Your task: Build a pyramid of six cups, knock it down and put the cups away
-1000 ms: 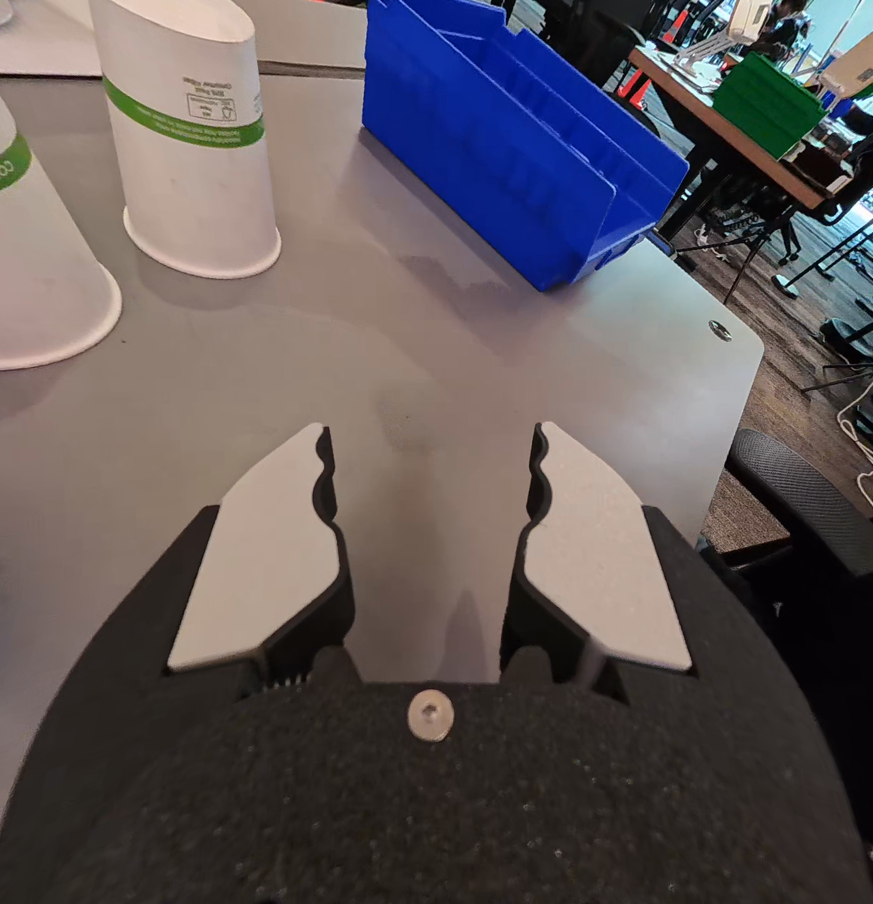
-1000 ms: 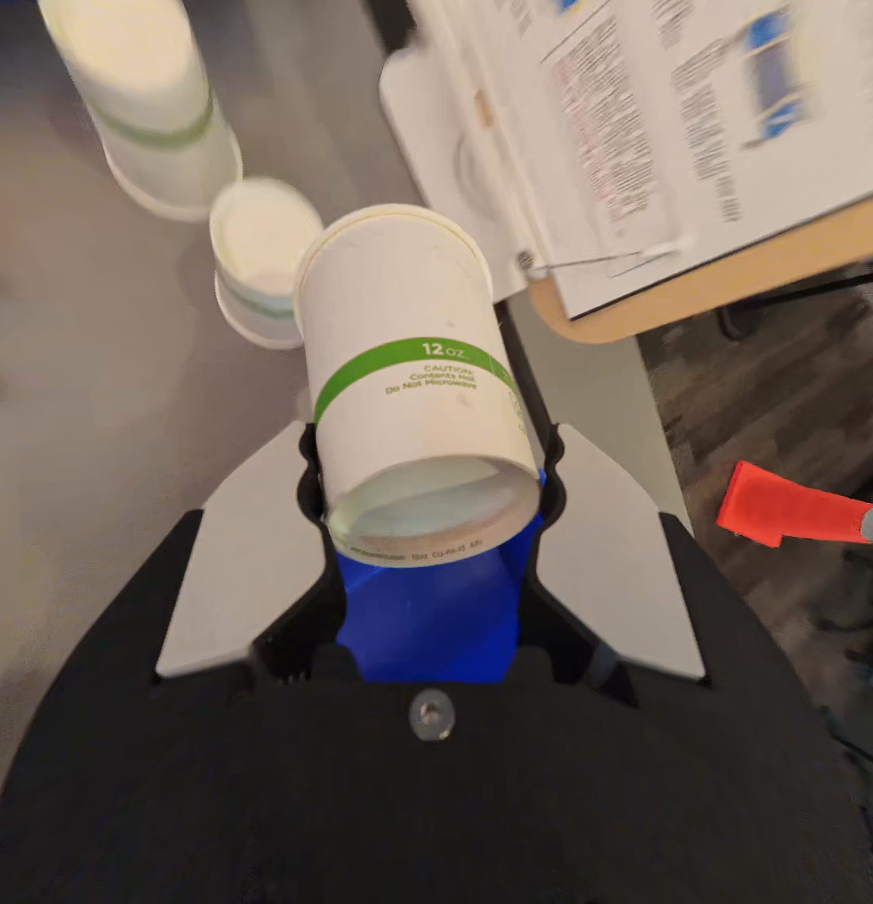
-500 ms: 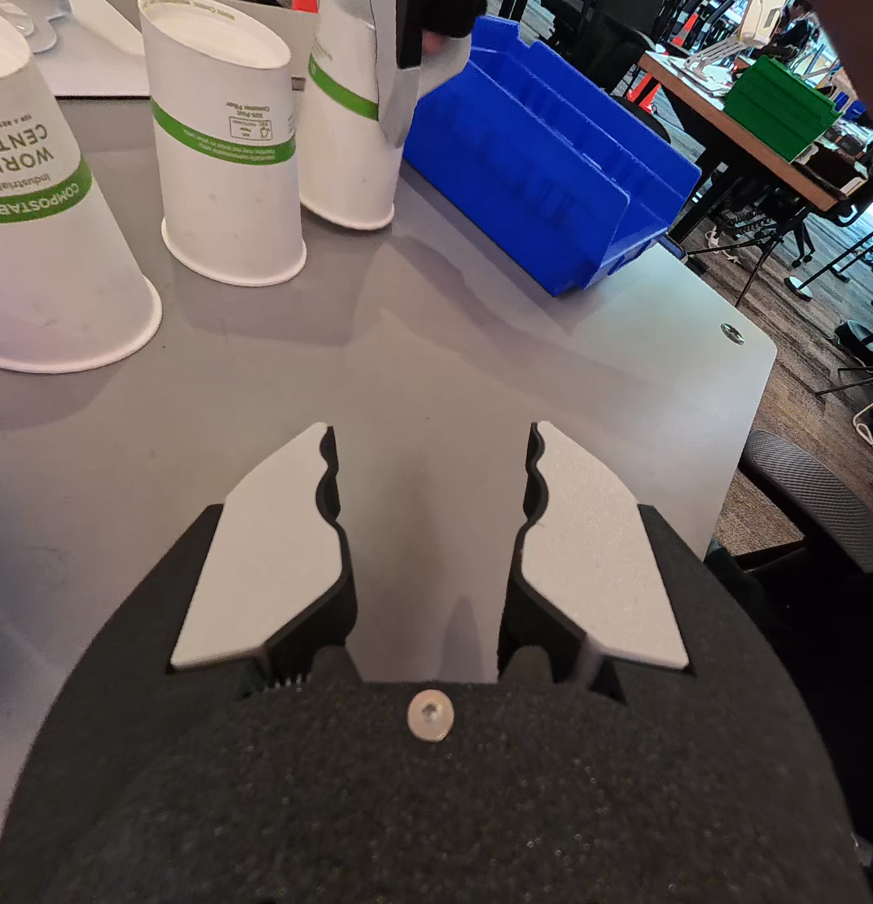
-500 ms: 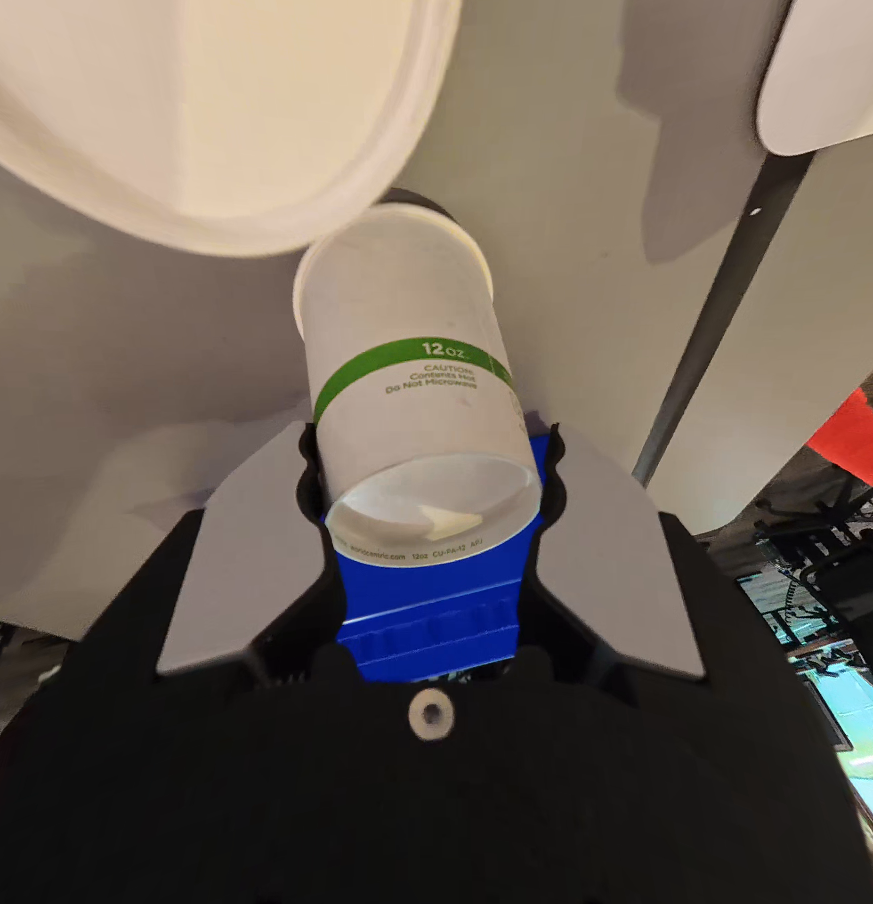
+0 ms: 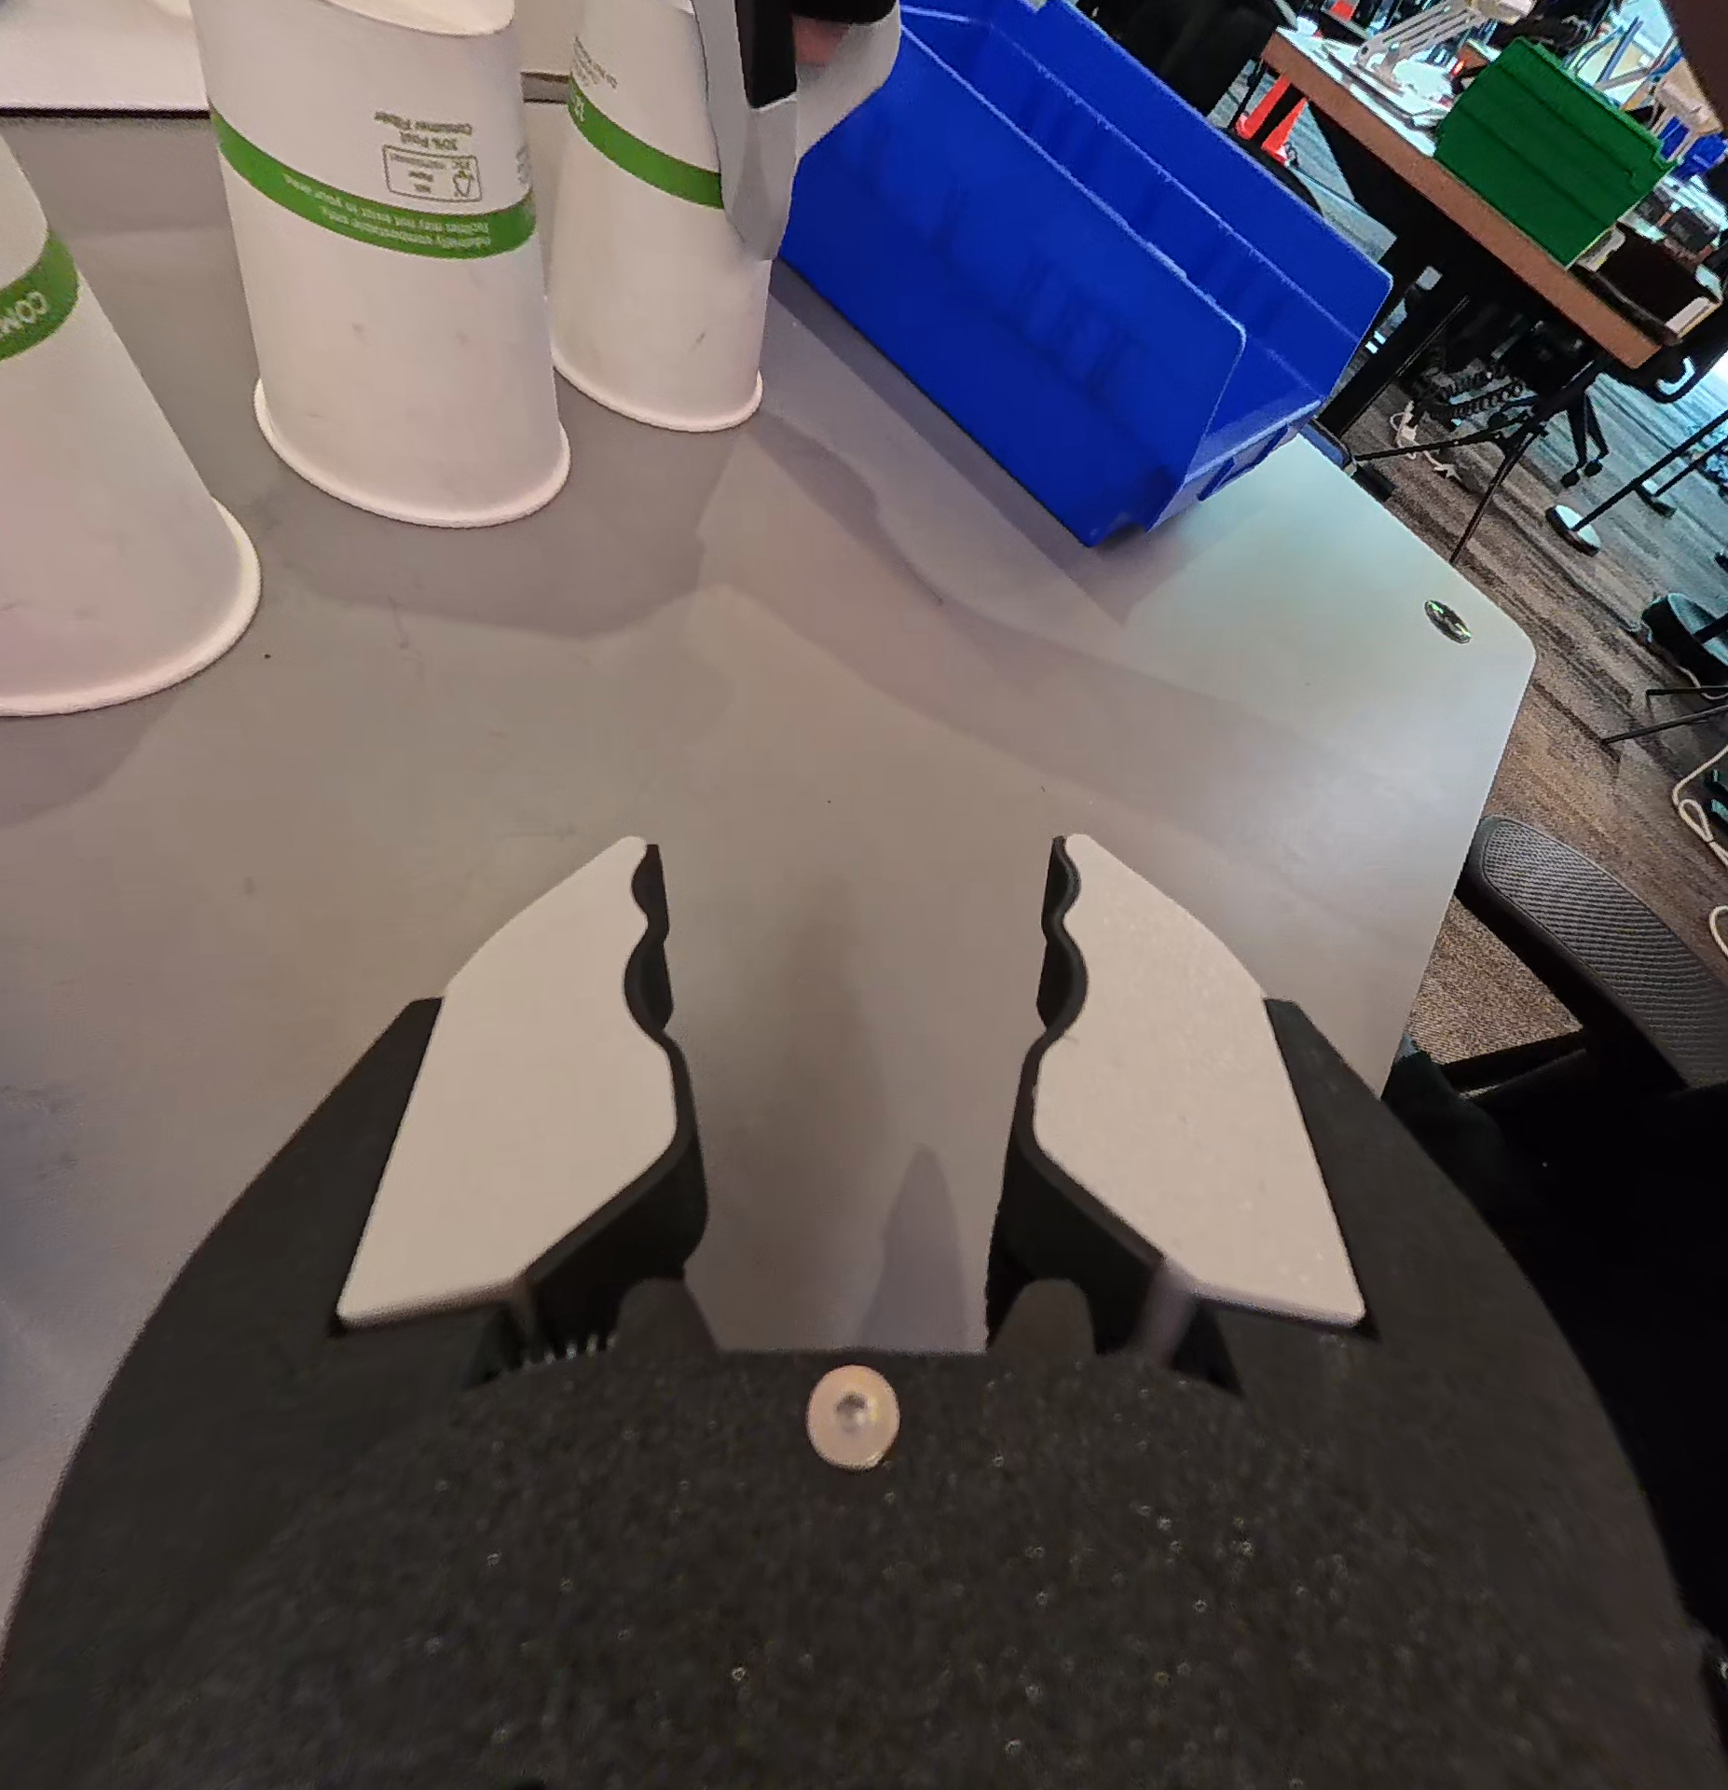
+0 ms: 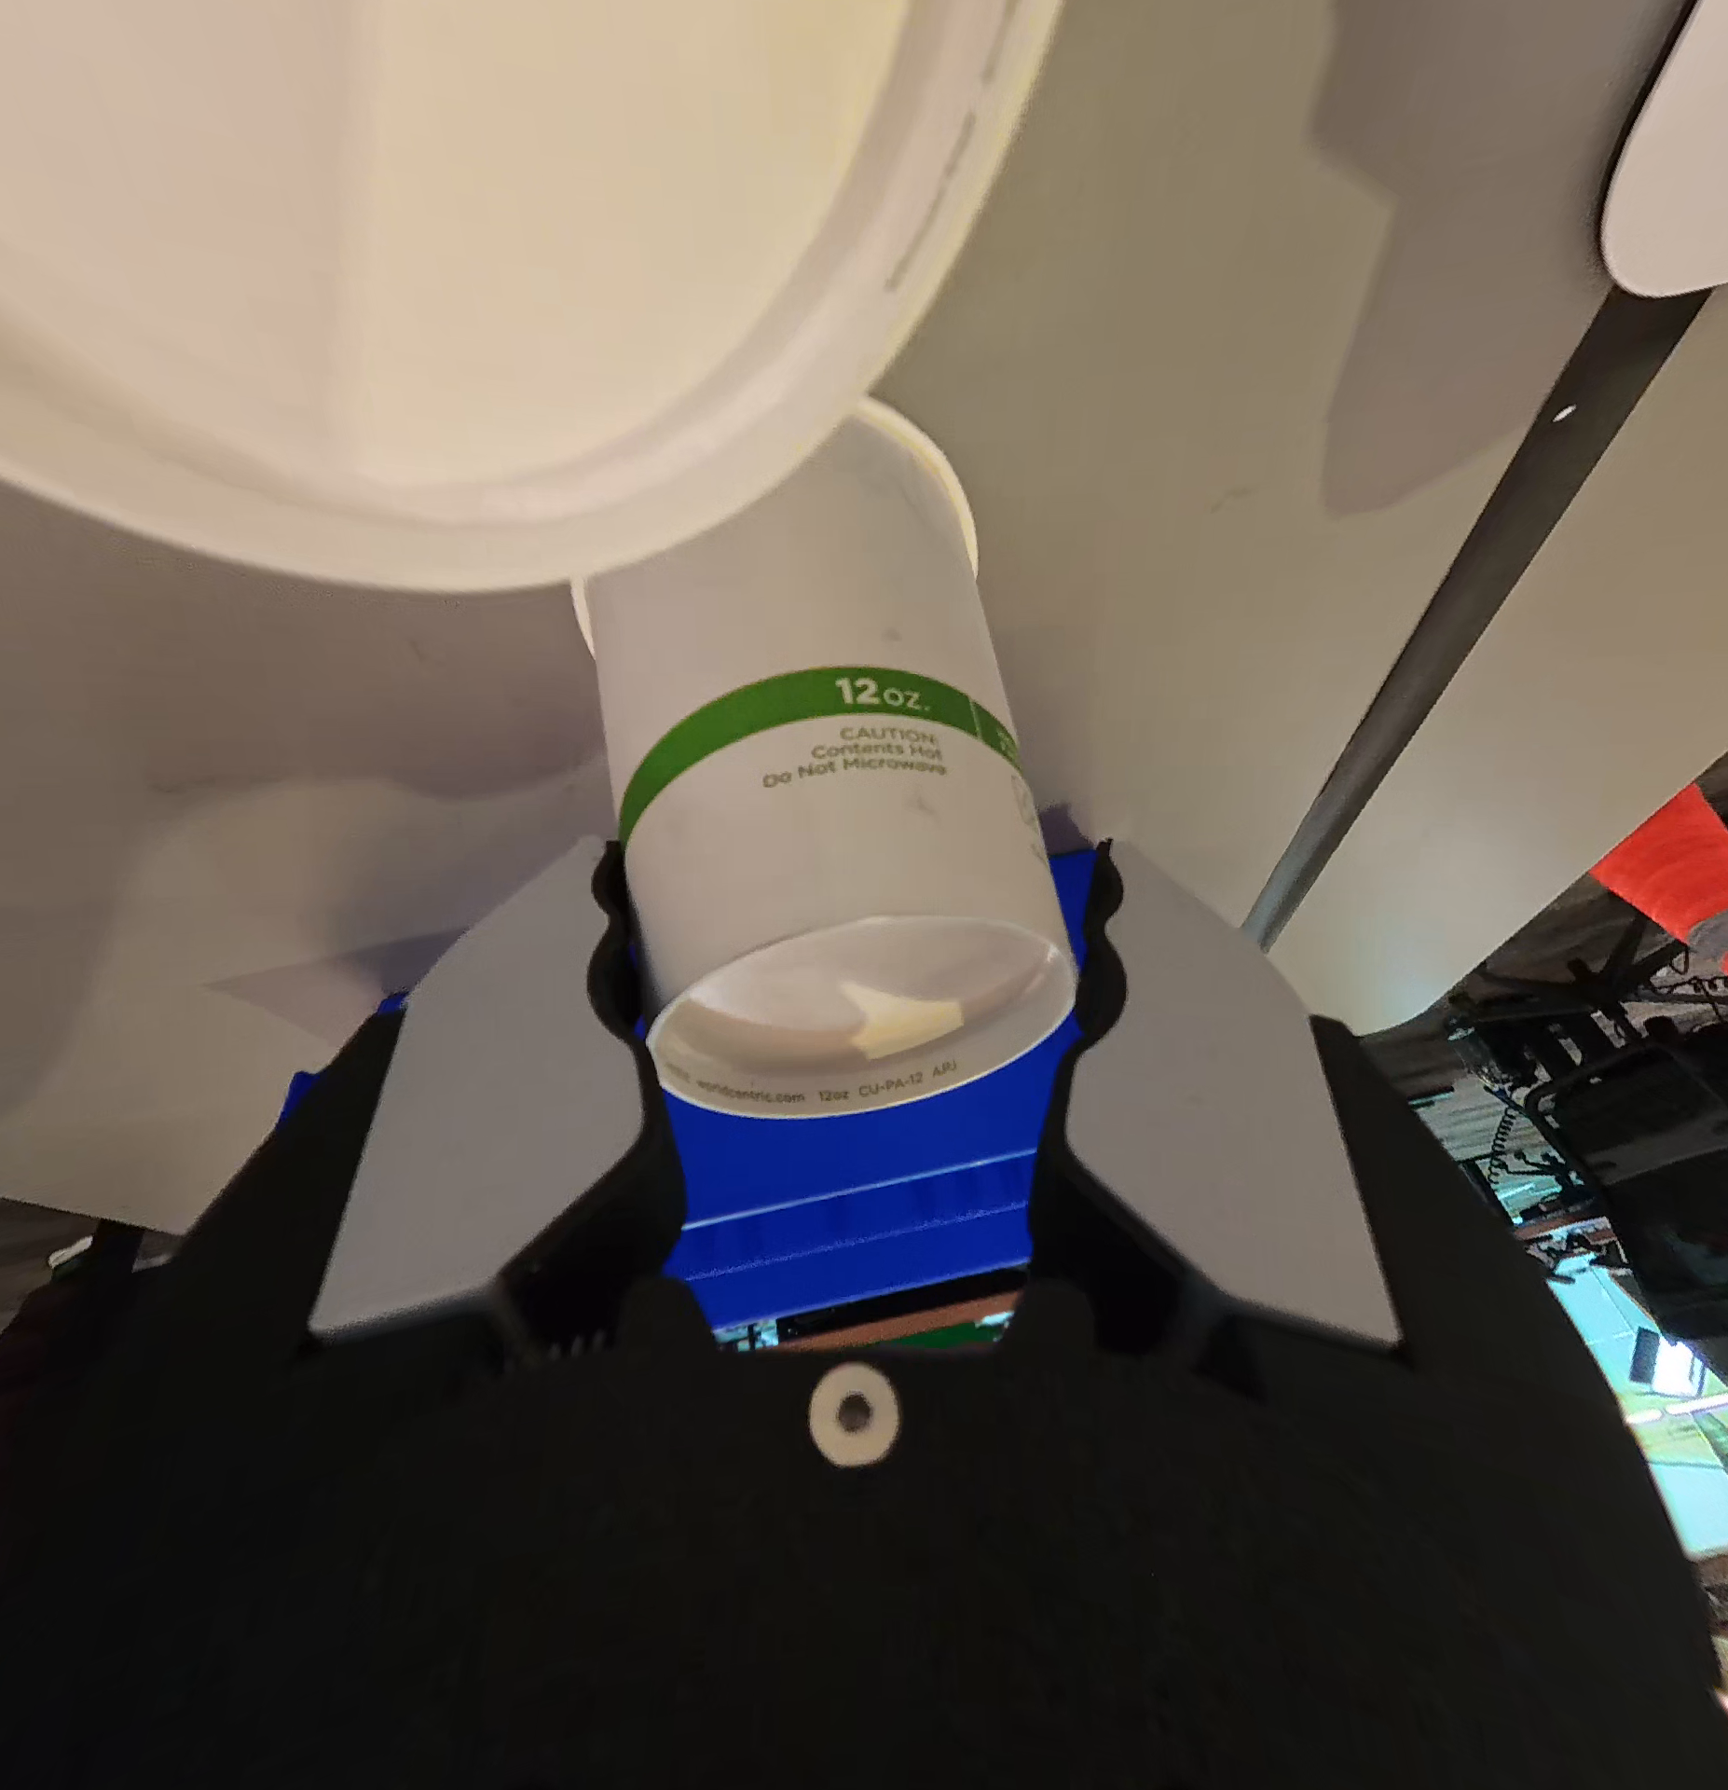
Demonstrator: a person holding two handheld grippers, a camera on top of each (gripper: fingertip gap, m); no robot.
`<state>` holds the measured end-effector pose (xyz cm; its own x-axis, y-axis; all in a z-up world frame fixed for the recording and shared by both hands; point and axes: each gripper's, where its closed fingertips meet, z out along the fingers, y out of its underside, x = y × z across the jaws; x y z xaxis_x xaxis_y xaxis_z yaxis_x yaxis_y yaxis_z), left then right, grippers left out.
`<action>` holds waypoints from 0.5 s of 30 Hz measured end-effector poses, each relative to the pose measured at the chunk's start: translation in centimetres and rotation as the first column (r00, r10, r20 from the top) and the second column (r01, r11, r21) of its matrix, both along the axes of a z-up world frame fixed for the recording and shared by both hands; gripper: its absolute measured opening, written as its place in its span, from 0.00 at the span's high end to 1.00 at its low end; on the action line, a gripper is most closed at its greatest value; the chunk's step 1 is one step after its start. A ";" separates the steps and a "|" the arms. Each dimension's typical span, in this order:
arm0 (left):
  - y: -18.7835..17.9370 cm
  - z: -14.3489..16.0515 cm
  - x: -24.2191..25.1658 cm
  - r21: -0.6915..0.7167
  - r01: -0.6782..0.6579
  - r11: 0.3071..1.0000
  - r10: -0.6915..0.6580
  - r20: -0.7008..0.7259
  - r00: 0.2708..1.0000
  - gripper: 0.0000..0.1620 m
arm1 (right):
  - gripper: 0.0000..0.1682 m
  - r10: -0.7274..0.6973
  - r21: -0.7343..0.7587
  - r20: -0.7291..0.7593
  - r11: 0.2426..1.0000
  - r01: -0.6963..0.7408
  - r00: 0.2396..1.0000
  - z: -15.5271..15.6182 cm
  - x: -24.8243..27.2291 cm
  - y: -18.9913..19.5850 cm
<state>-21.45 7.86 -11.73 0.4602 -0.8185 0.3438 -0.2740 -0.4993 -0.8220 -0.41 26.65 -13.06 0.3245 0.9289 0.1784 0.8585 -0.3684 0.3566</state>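
Standing rim-down at ten to twelve o'clock, three cups (image 5: 395, 320) are cropped by the frame; left gripper (image 5: 852, 954) gapes empty over the table (image 5: 841, 678). Right gripper (image 6: 855, 954) clamps a cup (image 6: 821, 775), rim partly hidden, bin (image 6: 850, 1191) behind.

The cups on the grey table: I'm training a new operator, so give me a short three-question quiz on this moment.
1. True or false: the left gripper holds a cup.
2. How many cups show mouth-down on the grey table in the left wrist view?
3. What lies to the right of the third cup? A) blue bin B) green crate C) nothing

Key:
1. False; it is open and empty. The right gripper grips the third cup.
2. Three: the nearest cup, the middle cup and the third cup.
3. A, the blue bin.
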 end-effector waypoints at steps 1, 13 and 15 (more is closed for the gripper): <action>0.0 0.0 0.0 0.000 0.000 1.000 0.000 0.000 1.000 0.54 | 0.47 0.005 0.009 -0.010 1.000 -0.005 1.000 0.0 -0.1 0.1; -0.2 0.0 0.1 -0.001 0.009 1.000 -0.009 -0.002 1.000 0.54 | 0.43 0.203 0.456 -0.403 0.890 0.004 0.893 11.2 -5.8 -2.4; -0.2 0.1 0.0 -0.001 0.008 1.000 -0.008 -0.005 1.000 0.54 | 0.46 0.297 0.524 -0.658 0.840 0.139 0.692 14.1 -9.1 -6.0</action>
<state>-21.44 7.65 -11.58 0.4549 -0.8220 0.3426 -0.2818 -0.4979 -0.8202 -9.54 20.62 1.01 0.4796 0.7958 0.3696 0.7956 -0.2167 -0.5658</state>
